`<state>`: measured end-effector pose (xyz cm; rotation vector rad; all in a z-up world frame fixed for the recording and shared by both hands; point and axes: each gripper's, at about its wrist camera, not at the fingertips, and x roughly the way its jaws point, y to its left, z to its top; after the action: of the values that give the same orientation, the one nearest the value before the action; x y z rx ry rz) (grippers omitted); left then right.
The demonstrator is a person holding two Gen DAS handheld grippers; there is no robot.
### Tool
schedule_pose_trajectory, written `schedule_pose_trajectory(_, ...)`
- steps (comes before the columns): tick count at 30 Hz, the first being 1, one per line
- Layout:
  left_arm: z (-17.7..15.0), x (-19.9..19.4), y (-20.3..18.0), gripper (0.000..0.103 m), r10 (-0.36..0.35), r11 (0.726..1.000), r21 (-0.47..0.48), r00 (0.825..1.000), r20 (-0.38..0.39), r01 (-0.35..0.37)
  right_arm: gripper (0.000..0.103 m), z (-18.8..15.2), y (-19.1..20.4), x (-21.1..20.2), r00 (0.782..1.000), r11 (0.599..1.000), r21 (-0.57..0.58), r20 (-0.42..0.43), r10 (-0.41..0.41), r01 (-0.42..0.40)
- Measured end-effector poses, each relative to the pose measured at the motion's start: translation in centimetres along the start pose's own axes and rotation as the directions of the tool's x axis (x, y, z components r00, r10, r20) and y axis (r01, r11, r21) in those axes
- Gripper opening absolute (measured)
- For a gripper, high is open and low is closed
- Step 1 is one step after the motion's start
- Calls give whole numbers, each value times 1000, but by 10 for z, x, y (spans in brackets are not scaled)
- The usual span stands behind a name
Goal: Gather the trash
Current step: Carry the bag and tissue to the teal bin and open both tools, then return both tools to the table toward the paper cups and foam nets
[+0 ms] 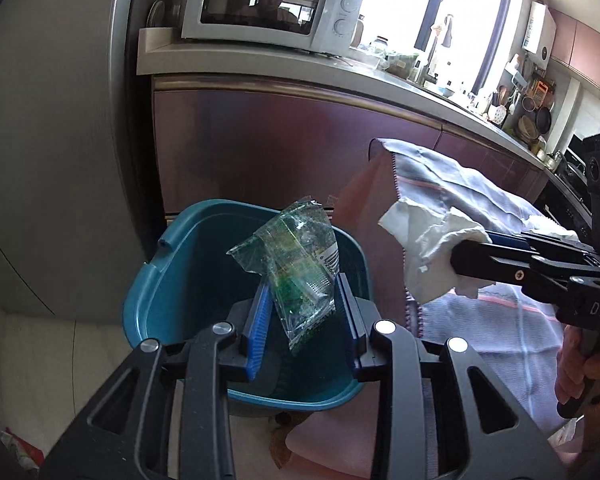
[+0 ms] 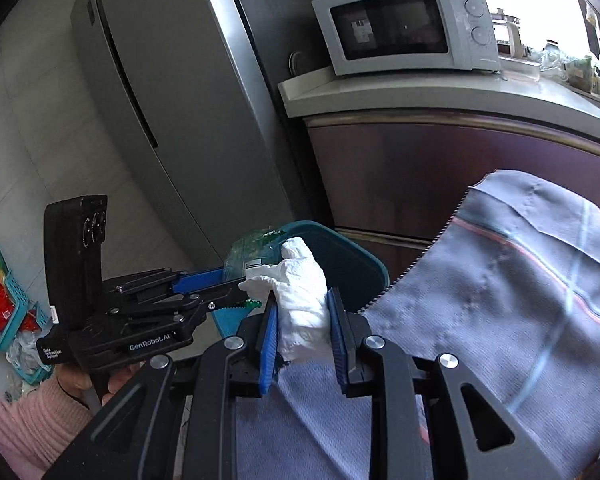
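Kitchen, microwave (image 1: 272,4) on the counter (image 1: 260,66) at 12 o'clock: left tool (image 1: 304,312) clamped on a clear green wrapper (image 1: 296,264) directly above the teal bin (image 1: 172,264), right tool (image 2: 302,332) clamped on crumpled white tissue (image 2: 304,296) at the bin's 3 o'clock, evidently positioned for dropping.

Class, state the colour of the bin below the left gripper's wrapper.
The bin is teal, a blue-green; the left wrist view shows it best.
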<state>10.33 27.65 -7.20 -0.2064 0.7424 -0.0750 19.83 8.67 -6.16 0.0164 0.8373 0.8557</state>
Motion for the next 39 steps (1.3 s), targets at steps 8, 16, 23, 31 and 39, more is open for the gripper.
schedule_pose_trajectory(8,2,45,25,35,35,999,-32,997,-76,-37,27,10,-4,55,993,998,58,-113,-14,21)
schedule_pose_trajectory(16,-4,72,29,38,59,998,-29,991,-120,-62,38,20,-6,67,991,996,86,-129,-25,36)
schedule_pose_trajectory(23,-12,61,20,39,78,996,-43,992,-96,-82,41,10,-17,46,996,995,102,-84,-12,21)
schedule_pose_trajectory(31,-6,18,-13,49,-10,1000,-9,1000,26,10,46,-14,-21,-15,1000,997,78,26,3,-5)
schedule_pose_trajectory(39,-1,-20,-85,59,-217,971,120,972,94,205,50,-44,-37,-106,983,996,78,172,-63,50)
